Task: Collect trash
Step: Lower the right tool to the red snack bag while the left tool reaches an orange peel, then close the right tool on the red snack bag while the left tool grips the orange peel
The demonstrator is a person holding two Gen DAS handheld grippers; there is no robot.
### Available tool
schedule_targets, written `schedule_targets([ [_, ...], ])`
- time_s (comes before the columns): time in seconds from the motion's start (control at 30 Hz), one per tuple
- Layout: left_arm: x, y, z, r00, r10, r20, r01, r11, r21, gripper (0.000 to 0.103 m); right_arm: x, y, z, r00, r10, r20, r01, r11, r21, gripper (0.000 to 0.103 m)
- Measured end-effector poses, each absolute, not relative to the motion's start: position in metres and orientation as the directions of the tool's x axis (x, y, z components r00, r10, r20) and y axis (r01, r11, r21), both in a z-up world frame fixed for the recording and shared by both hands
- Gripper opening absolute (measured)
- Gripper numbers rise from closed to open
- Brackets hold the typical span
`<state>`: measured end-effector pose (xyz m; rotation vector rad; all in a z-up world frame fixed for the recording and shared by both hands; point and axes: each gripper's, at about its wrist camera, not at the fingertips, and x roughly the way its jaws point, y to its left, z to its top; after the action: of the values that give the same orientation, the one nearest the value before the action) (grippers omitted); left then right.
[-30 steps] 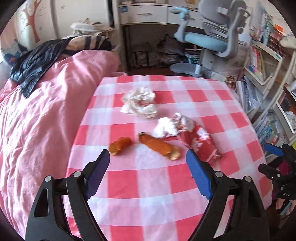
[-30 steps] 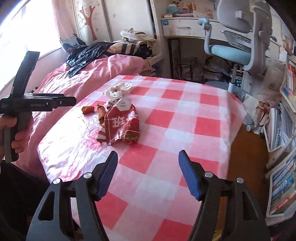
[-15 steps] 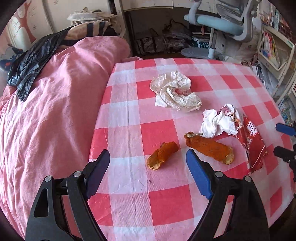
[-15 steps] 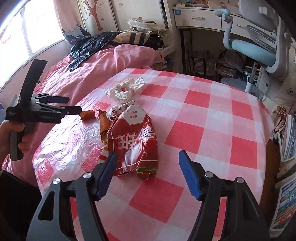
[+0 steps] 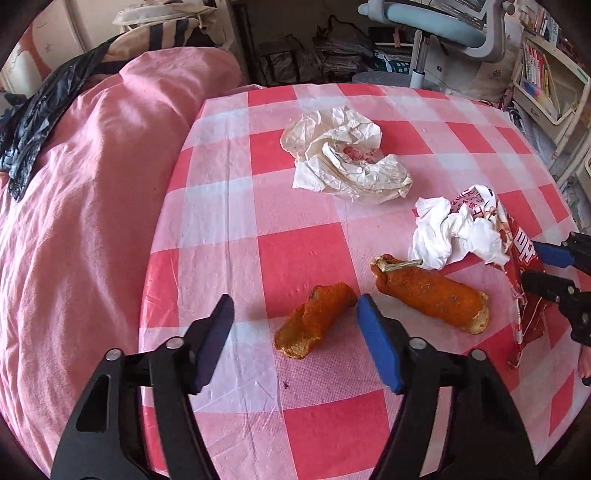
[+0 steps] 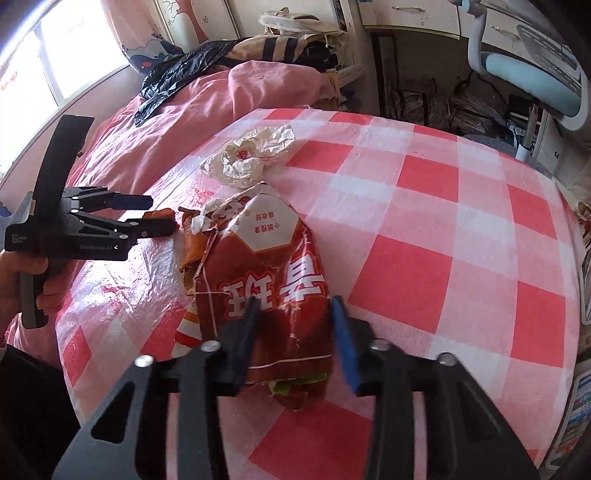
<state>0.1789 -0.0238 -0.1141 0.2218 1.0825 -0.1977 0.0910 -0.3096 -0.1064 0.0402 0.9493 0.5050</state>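
Observation:
On the red-checked tablecloth lie a small orange peel, a longer orange peel, a white tissue wad, a crumpled white wrapper and a red snack bag. My left gripper is open, its jaws either side of the small peel. My right gripper is open, straddling the near end of the red bag; it also shows at the right edge of the left wrist view. The left gripper shows in the right wrist view.
A bed with pink bedding borders the table's left side, with a black jacket on it. A blue-grey office chair and bookshelves stand behind and to the right.
Both grippers have moved forward and down. The left now brackets the small peel; the right has closed in over the red bag's end, its jaws narrower than before.

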Motion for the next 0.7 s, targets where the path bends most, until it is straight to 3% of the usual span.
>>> schedule_targets([
  [0.03,0.177,-0.024,-0.115,0.449,-0.078,-0.890,0.272,0.961,0.053,0.036,0.089,-0.311,-0.105,0.479,0.429,-0.766,-0.392,0.885,0.251,0.025],
  [0.1,0.175,-0.026,-0.113,0.441,-0.089,-0.893,0.279,0.959,0.042,0.017,0.085,-0.315,-0.101,0.486,0.424,-0.764,-0.387,0.889,0.247,0.020],
  [0.7,0.098,-0.017,-0.053,0.518,-0.229,-0.824,0.263,0.959,-0.101,0.016,-0.006,-0.361,-0.072,0.586,0.308,-0.749,-0.259,0.948,0.187,0.017],
])
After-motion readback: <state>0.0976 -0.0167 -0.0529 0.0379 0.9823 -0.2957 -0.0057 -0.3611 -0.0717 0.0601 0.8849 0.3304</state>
